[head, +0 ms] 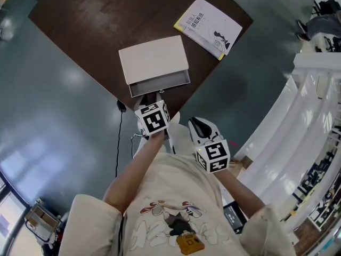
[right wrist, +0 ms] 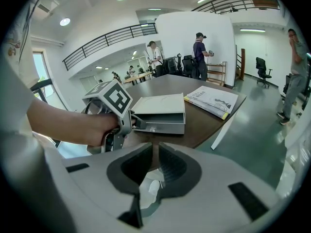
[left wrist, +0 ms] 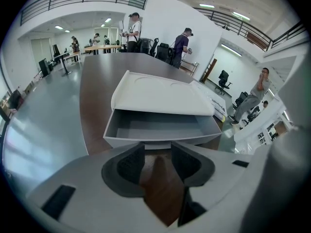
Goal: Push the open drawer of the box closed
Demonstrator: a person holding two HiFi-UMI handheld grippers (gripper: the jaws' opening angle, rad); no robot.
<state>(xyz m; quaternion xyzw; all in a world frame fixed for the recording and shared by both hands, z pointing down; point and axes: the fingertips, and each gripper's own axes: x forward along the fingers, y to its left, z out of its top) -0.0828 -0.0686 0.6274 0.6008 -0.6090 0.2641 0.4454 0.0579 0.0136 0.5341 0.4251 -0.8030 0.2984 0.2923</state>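
Note:
A white box (head: 153, 60) lies on the dark brown table (head: 90, 20), its empty drawer (head: 160, 84) pulled out toward me. My left gripper (head: 160, 94) sits at the middle of the drawer front. In the left gripper view the drawer (left wrist: 155, 127) gapes just ahead. A small white tab (left wrist: 158, 146) on its front fills the narrow gap between the tips of the left gripper (left wrist: 158, 148). My right gripper (head: 197, 123) hangs off the table's edge, shut and empty. The right gripper view shows the left gripper (right wrist: 137, 123) against the drawer (right wrist: 163, 125).
A white booklet (head: 208, 26) lies on the table's far right corner. A black cable (head: 120, 137) hangs down past the near edge to the grey floor. White railings (head: 298, 116) run along the right. Several people stand far across the hall.

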